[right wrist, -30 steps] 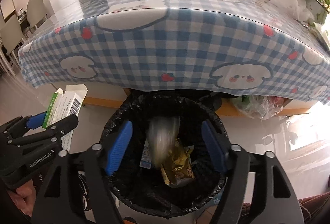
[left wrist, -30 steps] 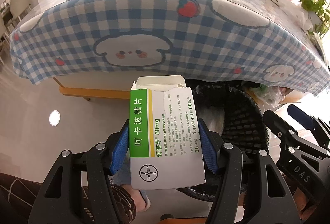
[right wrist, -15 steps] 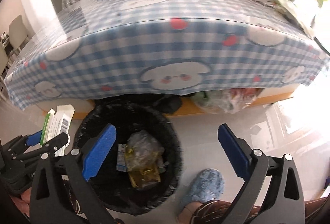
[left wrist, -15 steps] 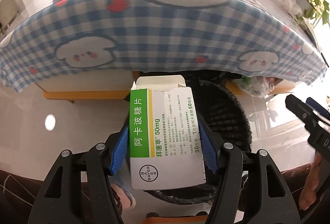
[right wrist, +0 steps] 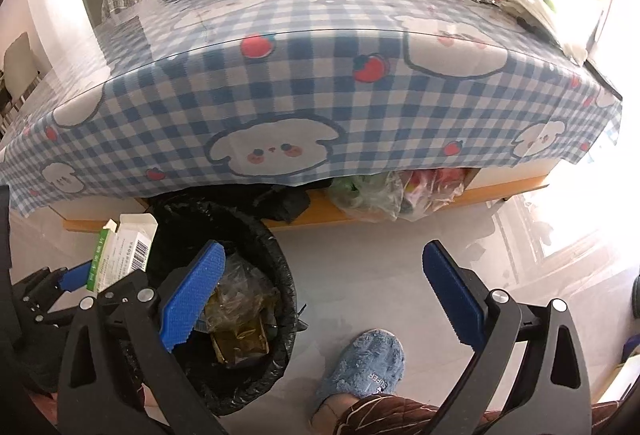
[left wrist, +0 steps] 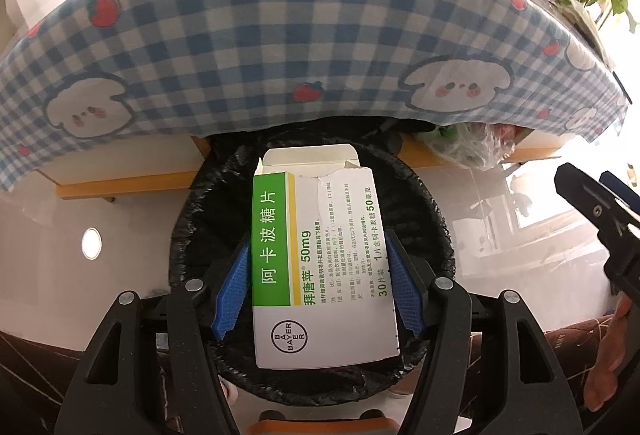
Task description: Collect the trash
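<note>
Holding: our left gripper (left wrist: 320, 281) pinches the medicine box (left wrist: 320, 259), mid-frame over the bin (left wrist: 432, 219).
Right gripper (right wrist: 320, 299): spread, empty, lower frame.
Risk: we judge the box could catch the rim if released off-centre.

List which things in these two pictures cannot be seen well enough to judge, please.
- Left wrist view: inside of the black-lined round bin, hidden by the white-and-green cardboard medicine box in the left gripper.
- Left wrist view: right gripper, cut off by the edge.
- Right wrist view: items in the clear plastic bags under the table, blurred.
- Both views: window area, overexposed.
</note>
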A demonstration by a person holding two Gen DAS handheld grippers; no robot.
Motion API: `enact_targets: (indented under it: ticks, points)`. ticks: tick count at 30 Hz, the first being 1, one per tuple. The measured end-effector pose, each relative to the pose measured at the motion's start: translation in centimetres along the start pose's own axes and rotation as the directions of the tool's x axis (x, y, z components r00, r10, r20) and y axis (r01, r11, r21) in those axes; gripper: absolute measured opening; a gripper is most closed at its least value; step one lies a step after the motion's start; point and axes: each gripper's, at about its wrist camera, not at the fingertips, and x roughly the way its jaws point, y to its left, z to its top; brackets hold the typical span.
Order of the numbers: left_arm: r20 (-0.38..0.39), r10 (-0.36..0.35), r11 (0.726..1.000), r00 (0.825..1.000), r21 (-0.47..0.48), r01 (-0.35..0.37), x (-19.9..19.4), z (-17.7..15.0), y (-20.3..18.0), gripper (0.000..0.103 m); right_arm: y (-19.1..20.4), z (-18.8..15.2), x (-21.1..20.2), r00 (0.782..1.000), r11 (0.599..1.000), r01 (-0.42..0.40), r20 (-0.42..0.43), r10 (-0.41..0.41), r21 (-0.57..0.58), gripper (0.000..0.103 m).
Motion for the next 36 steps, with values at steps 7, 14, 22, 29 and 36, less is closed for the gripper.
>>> enact_targets:
  ticks: [7, 14, 22, 29, 36]
  points:
    - [0.014, -0.002, 1.0, 1.0, 0.008, 0.002, 0.0, 0.1, -0.1, 0.067, -0.4, 0.1, 0.3, 1.0, 1.0, 0.0, -0.007, 0.0, 0.019, 0.095]
    - [0.04, 0.018, 1.0, 0.999, 0.004, -0.018, -0.6, 0.3, 0.6, 0.083, 0.4, 0.1, 0.3, 1.0, 1.0, -0.002, -0.009, 0.002, 0.005, 0.095]
    - [0.149, 0.041, 0.998, 0.988, -0.044, -0.035, -5.2, 1.3, 3.7, 0.097, 3.2, 1.2, -1.6, 0.999, 0.999, -0.04, 0.022, 0.04, -0.024, 0.095]
    - [0.223, 0.038, 0.998, 0.974, -0.061, -0.025, -11.2, 1.9, 6.2, 0.097, 6.1, 2.1, -5.4, 0.996, 0.995, -0.046, 0.07, 0.052, -0.086, 0.095]
    - [0.277, 0.01, 1.0, 0.961, -0.028, -0.002, -16.6, 0.7, 6.7, 0.097, 7.8, 2.2, -10.9, 0.988, 0.991, -0.065, 0.135, 0.081, -0.119, 0.095]
